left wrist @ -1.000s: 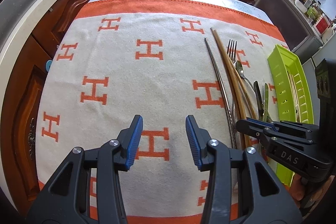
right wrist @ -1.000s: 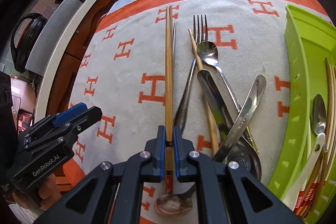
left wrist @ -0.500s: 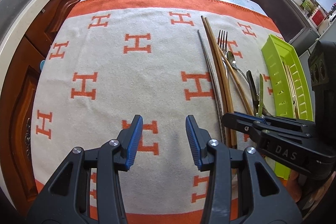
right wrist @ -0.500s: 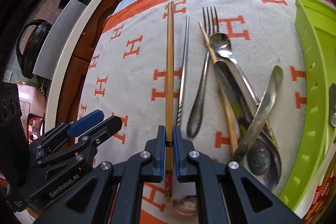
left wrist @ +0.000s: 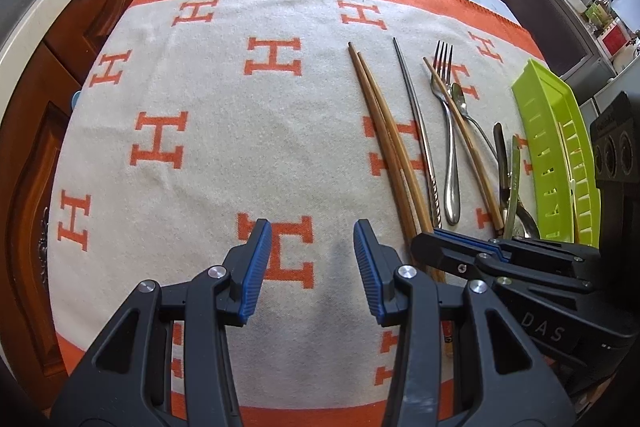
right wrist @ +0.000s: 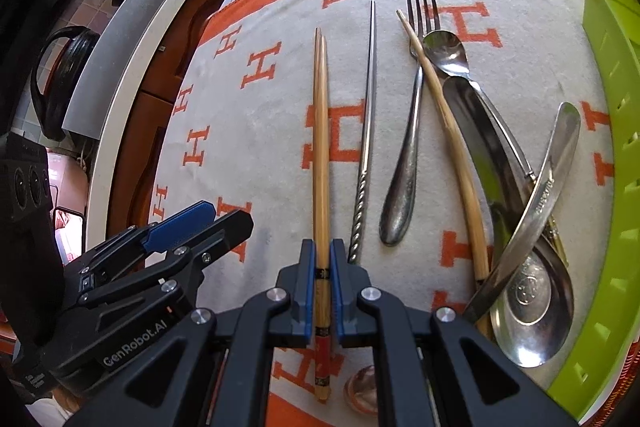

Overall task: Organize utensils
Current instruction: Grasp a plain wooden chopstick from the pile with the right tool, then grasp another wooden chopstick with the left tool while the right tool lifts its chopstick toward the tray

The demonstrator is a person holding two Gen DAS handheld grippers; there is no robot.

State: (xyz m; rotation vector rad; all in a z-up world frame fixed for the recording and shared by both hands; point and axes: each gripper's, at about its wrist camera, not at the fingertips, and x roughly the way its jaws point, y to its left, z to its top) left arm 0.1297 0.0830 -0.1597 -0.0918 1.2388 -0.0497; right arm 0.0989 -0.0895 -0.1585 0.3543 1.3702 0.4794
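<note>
— Dark wood cabinets ring the surface, which is covered by a cream cloth (left wrist: 224, 163) with orange H marks. What holds what?

— One container: a lime-green tray (left wrist: 554, 131) along the cloth's right edge. In the left view, pale sticks lie lengthwise inside it; I can't name them from here. Everything else lies loose on the cloth.

— And the chopsticks?

— A wooden pair (right wrist: 321, 131), long axis running away from the right camera, thin tips far, red-banded butt ends near. The two sticks lie together, nearly parallel, splitting a little toward the tips in the left view.

— Where do they sit against the jaws?

— Between the jaws of the right gripper (right wrist: 321, 267), which are closed on the pair close to its butt end; the red part sticks out behind the blue pads. The left gripper (left wrist: 312, 239) hovers over the cloth just left of the pair, jaws wide apart, holding nothing.

— What lies beside the pair?

— To its right, roughly parallel: a metal chopstick (right wrist: 368, 115), a fork (right wrist: 412, 115), then a single pale chopstick (right wrist: 448, 131) crossing the fork's neck, and a tangle of spoons (right wrist: 520, 211) next to the tray.
</note>
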